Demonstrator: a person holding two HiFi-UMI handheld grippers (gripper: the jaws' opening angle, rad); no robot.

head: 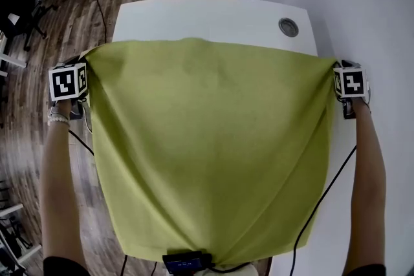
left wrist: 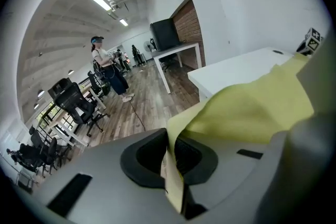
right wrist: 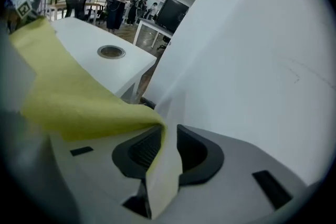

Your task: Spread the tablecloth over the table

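The tablecloth point(head: 207, 139) hangs between the left tool point(left wrist: 170, 165) and the right tool point(right wrist: 163, 155), one corner in each. Its far edge overlaps the table point(head: 194, 19), short of the far-right cable port point(head: 288, 26).

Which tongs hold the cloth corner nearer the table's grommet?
The right tongs: their corner of the green tablecloth lies nearest the grommet; the left tongs grip the opposite corner.
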